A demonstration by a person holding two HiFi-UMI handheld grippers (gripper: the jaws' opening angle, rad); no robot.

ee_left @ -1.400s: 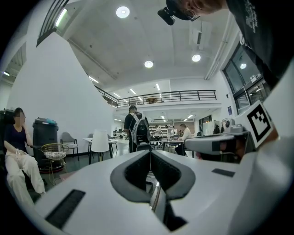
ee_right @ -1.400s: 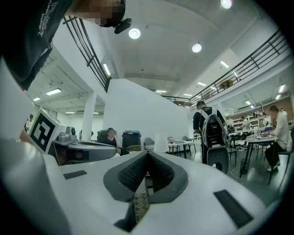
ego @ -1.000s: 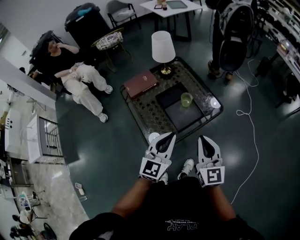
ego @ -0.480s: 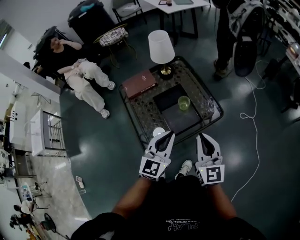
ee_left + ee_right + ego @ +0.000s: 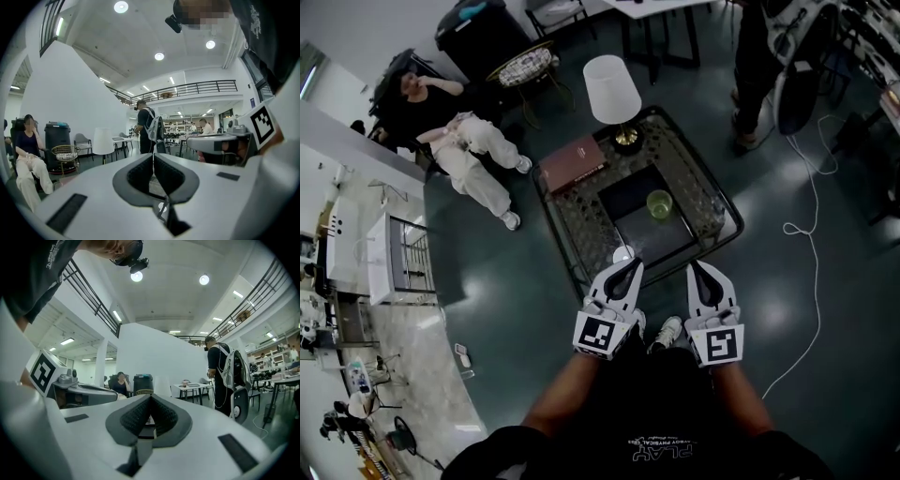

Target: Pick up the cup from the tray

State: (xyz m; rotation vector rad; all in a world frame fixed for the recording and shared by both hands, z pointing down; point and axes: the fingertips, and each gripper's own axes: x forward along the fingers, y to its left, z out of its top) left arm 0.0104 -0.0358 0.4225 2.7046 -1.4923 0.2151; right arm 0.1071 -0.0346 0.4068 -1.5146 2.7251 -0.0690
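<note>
A pale green cup (image 5: 659, 203) stands upright on a dark tray (image 5: 630, 199) in the middle of a low glass table (image 5: 570, 218). Both grippers are held side by side in front of the person's body, short of the table's near edge and well away from the cup. The left gripper (image 5: 635, 263) is shut with nothing in it, its tips meeting in the left gripper view (image 5: 153, 157). The right gripper (image 5: 693, 265) is also shut and empty, its pads pressed together in the right gripper view (image 5: 150, 400). Neither gripper view shows the cup.
On the table stand a white-shaded lamp (image 5: 612, 89), a reddish book (image 5: 573, 162) and a small clear glass (image 5: 717, 215). A person sits in a chair (image 5: 459, 141) at the left, another stands (image 5: 759, 56) at the back right. A white cable (image 5: 797, 225) lies on the floor.
In the head view the table, tray and cup have drawn closer to the grippers. Both grippers stay shut, side by side, and have risen slightly in the frame.
</note>
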